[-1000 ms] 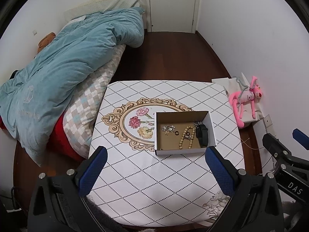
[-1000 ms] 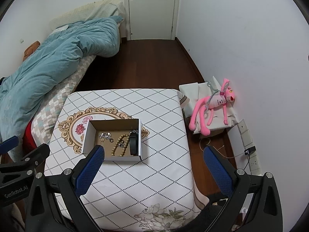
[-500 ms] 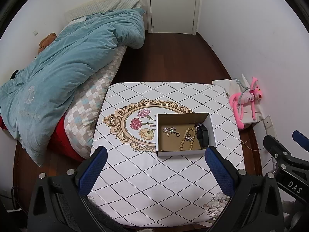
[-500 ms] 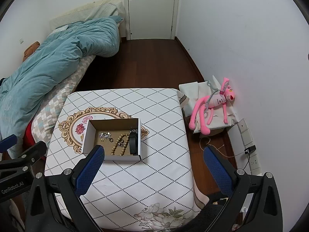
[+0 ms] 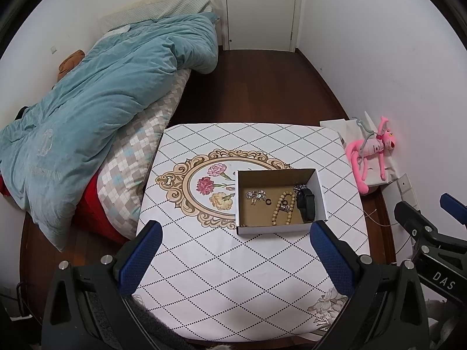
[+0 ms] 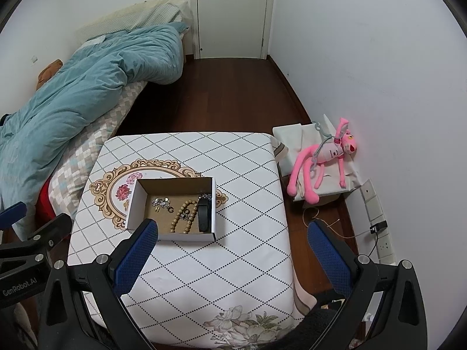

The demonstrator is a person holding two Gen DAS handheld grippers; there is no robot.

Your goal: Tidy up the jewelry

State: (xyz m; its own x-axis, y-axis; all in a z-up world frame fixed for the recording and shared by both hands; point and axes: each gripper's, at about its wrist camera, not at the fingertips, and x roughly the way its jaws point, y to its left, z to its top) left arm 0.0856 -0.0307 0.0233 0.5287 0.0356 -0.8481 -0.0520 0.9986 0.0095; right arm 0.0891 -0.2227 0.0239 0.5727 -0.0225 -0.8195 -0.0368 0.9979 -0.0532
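An open white cardboard box (image 5: 320, 193) (image 6: 133, 204) stands on the patterned table. Inside lie a wooden bead bracelet (image 5: 280, 208) (image 6: 181, 214), a black wristband (image 5: 306, 207) (image 6: 204, 215), sparkly earrings (image 5: 256, 196) (image 6: 161, 202), a small dark ring (image 5: 268, 202) (image 6: 170, 209) and a silver piece (image 5: 299, 187) (image 6: 205, 196). My left gripper (image 5: 233, 233) is open and empty, held high above the table's near side. My right gripper (image 6: 232, 232) is open and empty, above the table's right half. Each gripper shows at the edge of the other's view.
The table (image 5: 233, 277) (image 6: 248, 175) has a white diamond-pattern cloth with a floral medallion. A bed with a teal duvet (image 5: 102, 96) lies to the left. A pink plush toy (image 5: 370, 151) (image 6: 324, 157) sits on a bag by the right wall. A closed door (image 5: 261, 8) is at the far end.
Both views have pulled back and up a little, so the table and box look slightly smaller and farther. Both grippers stay open; nothing in the box has moved.
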